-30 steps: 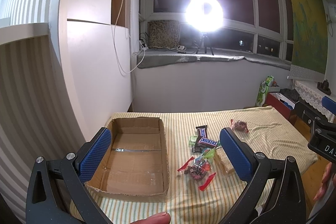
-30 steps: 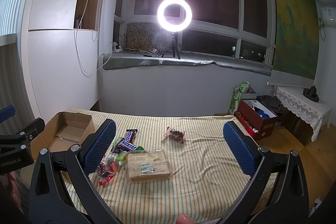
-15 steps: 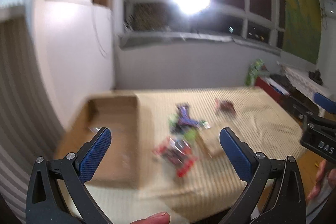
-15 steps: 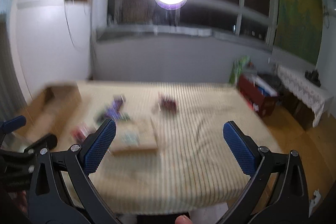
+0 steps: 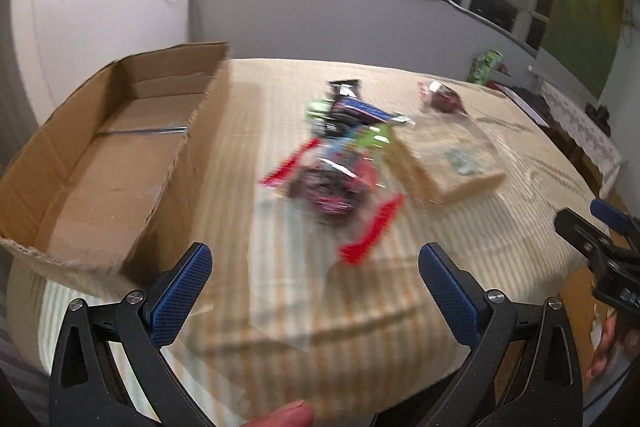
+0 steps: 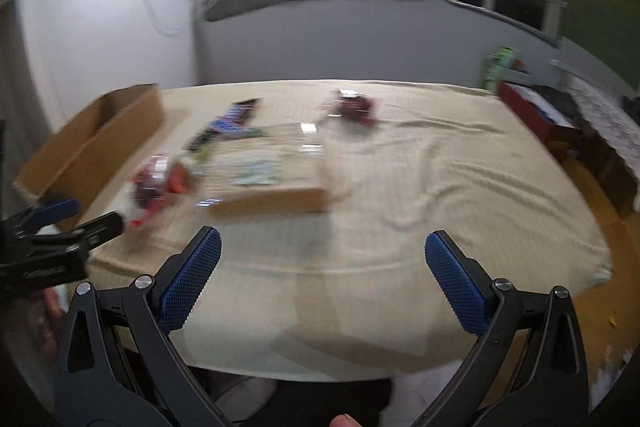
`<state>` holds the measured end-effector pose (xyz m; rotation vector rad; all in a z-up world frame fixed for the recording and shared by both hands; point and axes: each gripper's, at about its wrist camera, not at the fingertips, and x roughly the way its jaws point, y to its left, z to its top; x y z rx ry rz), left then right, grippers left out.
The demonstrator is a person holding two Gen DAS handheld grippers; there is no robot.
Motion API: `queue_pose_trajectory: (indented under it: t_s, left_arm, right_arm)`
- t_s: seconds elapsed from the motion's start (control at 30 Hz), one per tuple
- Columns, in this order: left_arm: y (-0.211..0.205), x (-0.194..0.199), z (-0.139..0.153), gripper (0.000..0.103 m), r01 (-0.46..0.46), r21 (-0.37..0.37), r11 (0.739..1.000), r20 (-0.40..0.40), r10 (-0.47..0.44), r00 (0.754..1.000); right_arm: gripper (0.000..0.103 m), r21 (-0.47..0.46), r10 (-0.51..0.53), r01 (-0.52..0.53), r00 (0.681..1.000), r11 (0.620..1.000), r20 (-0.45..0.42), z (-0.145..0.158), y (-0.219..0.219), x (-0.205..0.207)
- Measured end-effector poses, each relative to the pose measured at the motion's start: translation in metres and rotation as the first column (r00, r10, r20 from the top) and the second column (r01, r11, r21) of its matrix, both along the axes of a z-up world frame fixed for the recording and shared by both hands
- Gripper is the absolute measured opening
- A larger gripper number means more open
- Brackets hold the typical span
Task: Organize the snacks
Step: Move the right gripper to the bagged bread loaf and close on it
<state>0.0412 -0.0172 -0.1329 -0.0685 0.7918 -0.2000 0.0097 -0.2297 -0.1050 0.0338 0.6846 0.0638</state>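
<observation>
Cardboard box [image 5: 120, 163] at left of the left wrist frame, open-topped, on the striped bed [image 5: 280, 287]. Snack pile [image 5: 340, 163] at frame centre, straight ahead of the left claw [image 5: 316, 291], long axis running away up the frame. Flat packet [image 5: 448, 163] just right of it. Left claw spread wide, holding nothing. Right claw [image 6: 322, 281] likewise wide and bare, pile up-left of it, so probably left nearer.

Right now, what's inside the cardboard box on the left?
The cardboard box shows only its bare brown floor with a taped seam; no snacks are inside. The near inner corner is hidden behind its front wall. The snack pile lies outside, on the striped cloth.
</observation>
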Motion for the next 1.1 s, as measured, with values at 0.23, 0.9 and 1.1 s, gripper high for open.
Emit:
queue_pose_trajectory:
  t_s: [0.23,0.9,1.1]
  left_arm:
    - [0.047,-0.003,0.003,0.102,-0.005,-0.080,0.997,-0.001,0.004,1.000]
    - [0.041,-0.003,0.005,0.092,0.025,-0.169,0.985,-0.021,-0.029,0.999]
    - [0.031,0.014,0.002,0.093,0.033,-0.140,0.990,-0.023,-0.037,0.999]
  right_arm:
    - [0.103,-0.014,0.237,-0.239,0.968,0.971,-0.077,-0.024,0.049,0.011]
    - [0.058,0.456,0.444,-0.337,0.884,0.824,-0.149,-0.026,0.082,0.120]
    - [0.051,0.365,0.288,-0.211,0.943,0.907,-0.170,-0.031,0.024,0.124]
